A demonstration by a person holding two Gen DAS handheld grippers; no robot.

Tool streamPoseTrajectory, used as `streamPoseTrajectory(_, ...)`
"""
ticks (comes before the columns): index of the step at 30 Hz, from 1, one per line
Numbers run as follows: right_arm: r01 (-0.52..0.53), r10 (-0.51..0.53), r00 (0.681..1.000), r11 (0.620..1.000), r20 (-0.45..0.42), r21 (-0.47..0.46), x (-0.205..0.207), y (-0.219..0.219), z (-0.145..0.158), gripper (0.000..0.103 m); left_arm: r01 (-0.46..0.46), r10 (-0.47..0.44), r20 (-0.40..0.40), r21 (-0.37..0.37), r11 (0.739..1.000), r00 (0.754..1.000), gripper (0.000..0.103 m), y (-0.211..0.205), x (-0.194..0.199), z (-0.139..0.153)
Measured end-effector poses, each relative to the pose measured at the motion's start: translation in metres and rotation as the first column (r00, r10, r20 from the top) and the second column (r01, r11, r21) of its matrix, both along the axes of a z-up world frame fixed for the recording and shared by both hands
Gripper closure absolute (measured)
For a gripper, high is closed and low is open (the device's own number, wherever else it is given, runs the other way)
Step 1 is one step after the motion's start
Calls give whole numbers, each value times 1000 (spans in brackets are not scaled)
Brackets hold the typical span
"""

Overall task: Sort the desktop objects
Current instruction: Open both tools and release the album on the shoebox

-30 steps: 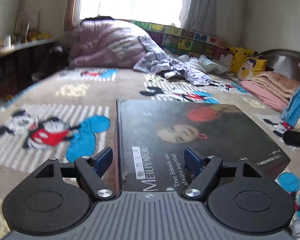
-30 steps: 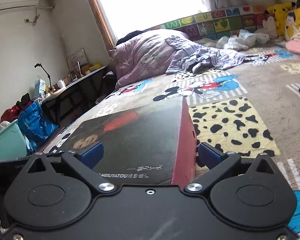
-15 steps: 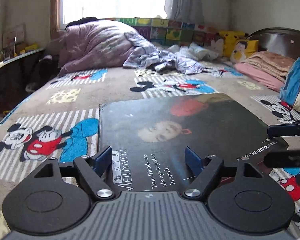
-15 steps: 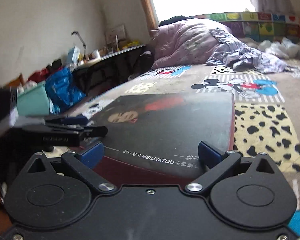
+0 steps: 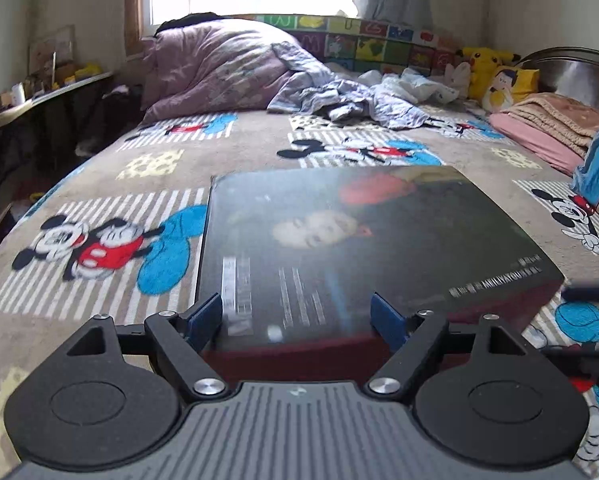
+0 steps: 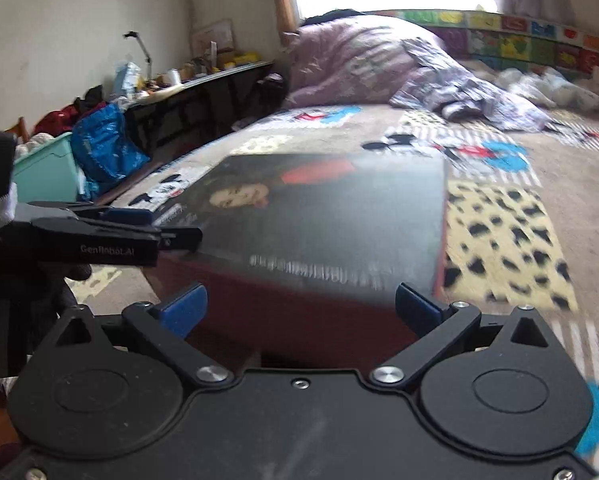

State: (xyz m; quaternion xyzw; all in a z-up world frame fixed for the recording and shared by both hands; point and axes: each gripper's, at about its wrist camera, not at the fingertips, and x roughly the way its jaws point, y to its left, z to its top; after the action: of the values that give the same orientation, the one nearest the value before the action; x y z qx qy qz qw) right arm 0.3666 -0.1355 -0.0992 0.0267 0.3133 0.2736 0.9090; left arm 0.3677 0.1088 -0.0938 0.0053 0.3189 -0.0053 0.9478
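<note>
A flat dark box (image 5: 351,248) with a portrait on its lid and dark red sides lies on the cartoon-print bed cover (image 5: 99,240). My left gripper (image 5: 299,316) is open, its blue pads over the box's near edge. In the right wrist view the same box (image 6: 323,216) lies ahead, and my right gripper (image 6: 299,306) is open at another of its red sides. The left gripper also shows in the right wrist view (image 6: 111,236), at the box's left edge. The right gripper's fingers (image 5: 591,292) show blurred at the right of the left wrist view.
A rolled purple quilt (image 5: 219,64) and crumpled clothes (image 5: 339,96) lie at the far end of the bed. Folded blankets (image 5: 551,120) and plush toys (image 5: 495,76) are at the right. A cluttered desk (image 6: 187,80), blue bag (image 6: 103,144) and teal bin (image 6: 47,168) stand left of the bed.
Both grippers have drawn back and swung round the box, so more of its red sides shows. The box now lies flat on the bed. Both grippers stay open.
</note>
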Motion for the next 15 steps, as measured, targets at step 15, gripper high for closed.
streamPoseTrajectory(15,156,-154,983,988,-97,17,-101,-51,-47,1,-81,66,-214,-61,995,975,17,-24,-93,-50)
